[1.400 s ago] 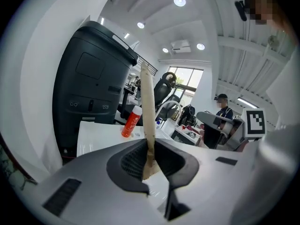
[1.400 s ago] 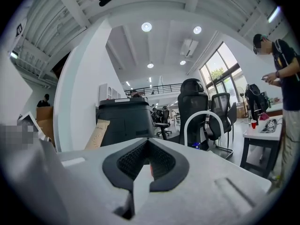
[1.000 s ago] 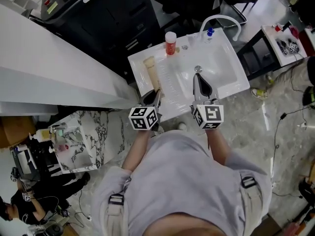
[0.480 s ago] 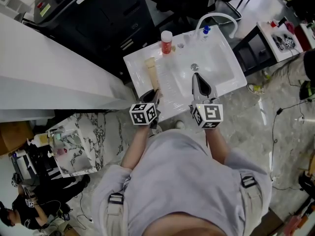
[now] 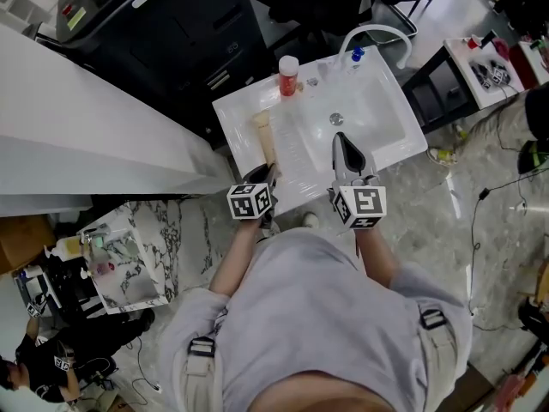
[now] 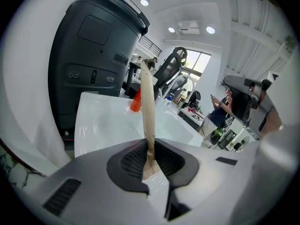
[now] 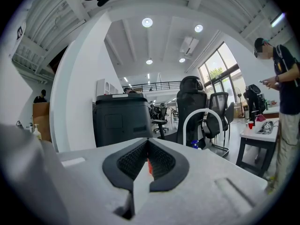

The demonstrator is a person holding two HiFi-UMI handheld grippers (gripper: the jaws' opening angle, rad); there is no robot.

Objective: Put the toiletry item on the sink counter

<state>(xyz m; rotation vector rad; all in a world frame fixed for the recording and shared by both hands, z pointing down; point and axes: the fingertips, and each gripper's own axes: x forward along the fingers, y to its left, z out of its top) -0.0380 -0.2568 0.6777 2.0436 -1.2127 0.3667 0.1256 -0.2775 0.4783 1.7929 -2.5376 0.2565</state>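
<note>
A long cream toiletry tube (image 5: 264,133) sticks out forward from my left gripper (image 5: 271,168), above the left side of the white sink counter (image 5: 235,117). In the left gripper view the jaws are shut on the tube's crimped end (image 6: 149,159), and the tube (image 6: 147,104) runs up and away over the counter (image 6: 101,122). My right gripper (image 5: 339,138) hovers over the near side of the basin (image 5: 373,110), shut and empty. In its own view the right gripper (image 7: 146,150) has its pads together.
A red bottle with a white cap (image 5: 288,75) stands at the counter's back edge, also showing as the red bottle (image 6: 135,101). A white arched faucet (image 5: 378,34) and a blue item (image 5: 357,54) sit behind the basin. A black bin (image 5: 163,33) stands to the left, and a person (image 7: 281,78) at right.
The sink has slid slightly up and left in the head view. Both grippers keep their places over it, the left still shut on the tube.
</note>
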